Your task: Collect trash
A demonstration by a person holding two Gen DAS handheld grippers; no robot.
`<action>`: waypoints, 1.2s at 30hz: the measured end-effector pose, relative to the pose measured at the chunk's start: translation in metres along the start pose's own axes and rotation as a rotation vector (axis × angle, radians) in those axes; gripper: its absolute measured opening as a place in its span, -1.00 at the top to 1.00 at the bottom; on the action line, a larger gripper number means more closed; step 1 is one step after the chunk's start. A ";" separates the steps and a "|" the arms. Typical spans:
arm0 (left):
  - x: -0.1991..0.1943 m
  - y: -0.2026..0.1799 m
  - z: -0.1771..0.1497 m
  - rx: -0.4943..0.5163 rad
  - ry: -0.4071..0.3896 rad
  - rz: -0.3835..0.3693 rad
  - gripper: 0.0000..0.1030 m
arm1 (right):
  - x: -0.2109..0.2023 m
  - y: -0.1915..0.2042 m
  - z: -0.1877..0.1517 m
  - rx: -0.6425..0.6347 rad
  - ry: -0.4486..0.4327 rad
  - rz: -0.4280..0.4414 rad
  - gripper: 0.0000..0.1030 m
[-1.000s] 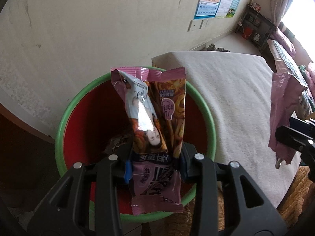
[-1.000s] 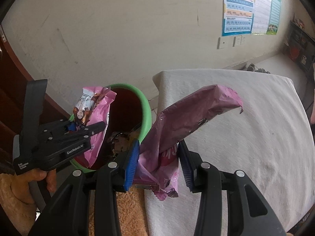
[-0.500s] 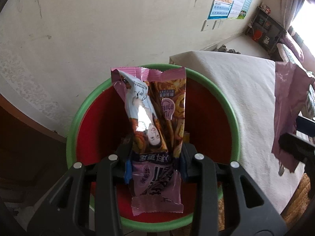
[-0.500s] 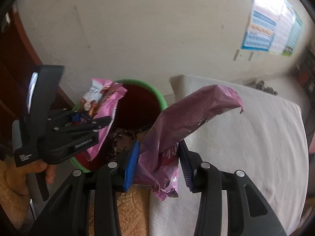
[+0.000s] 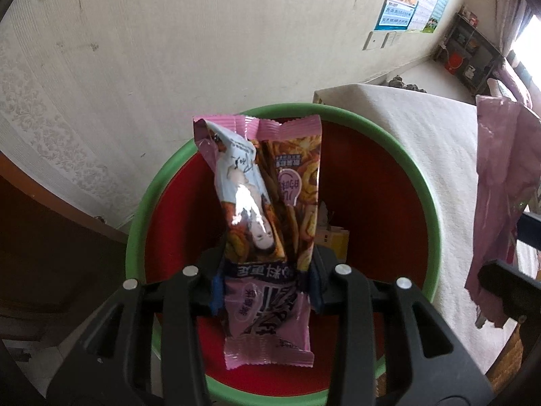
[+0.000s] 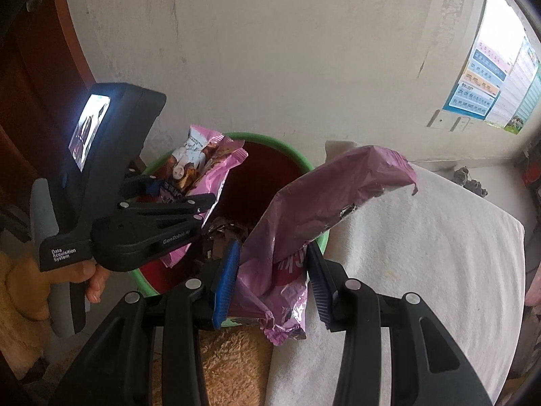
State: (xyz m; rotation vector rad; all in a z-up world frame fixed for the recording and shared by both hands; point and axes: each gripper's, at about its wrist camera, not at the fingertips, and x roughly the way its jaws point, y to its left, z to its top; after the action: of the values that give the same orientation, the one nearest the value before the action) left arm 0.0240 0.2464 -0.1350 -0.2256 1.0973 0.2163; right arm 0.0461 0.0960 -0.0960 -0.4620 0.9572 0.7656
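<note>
My left gripper [image 5: 265, 282] is shut on a pink printed snack wrapper [image 5: 267, 203] and holds it upright over the mouth of a red bin with a green rim [image 5: 422, 182]. The same gripper [image 6: 175, 196] and wrapper [image 6: 203, 155] show in the right wrist view, above the bin [image 6: 290, 155]. My right gripper [image 6: 270, 277] is shut on a crumpled plain pink bag [image 6: 321, 203] at the bin's near right rim. That bag also hangs at the right of the left wrist view [image 5: 500, 182]. Wrappers lie inside the bin [image 6: 226, 233].
A table with a white cloth [image 6: 422, 253] stands right of the bin. A cream wall [image 5: 203, 34] is close behind it. Dark wooden furniture [image 5: 40, 237] is at the left. Tan fleece fabric [image 6: 233, 365] lies below my right gripper.
My left gripper has moved further over the bin with its wrapper. My right gripper has come closer to the bin's rim with the pink bag.
</note>
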 end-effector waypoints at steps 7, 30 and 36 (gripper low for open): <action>0.002 0.000 0.000 -0.003 0.007 0.009 0.15 | 0.002 0.003 0.001 -0.013 -0.011 0.005 0.15; -0.070 -0.076 0.012 0.035 -0.214 -0.097 -0.72 | -0.079 -0.087 -0.071 0.313 -0.191 -0.087 -0.70; -0.118 -0.138 0.019 0.101 -0.405 -0.199 -0.89 | -0.129 -0.123 -0.115 0.447 -0.313 -0.198 -0.86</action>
State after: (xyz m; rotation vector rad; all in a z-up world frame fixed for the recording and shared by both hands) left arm 0.0275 0.1127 -0.0109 -0.1884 0.6759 0.0248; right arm 0.0304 -0.1089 -0.0413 -0.0409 0.7450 0.4097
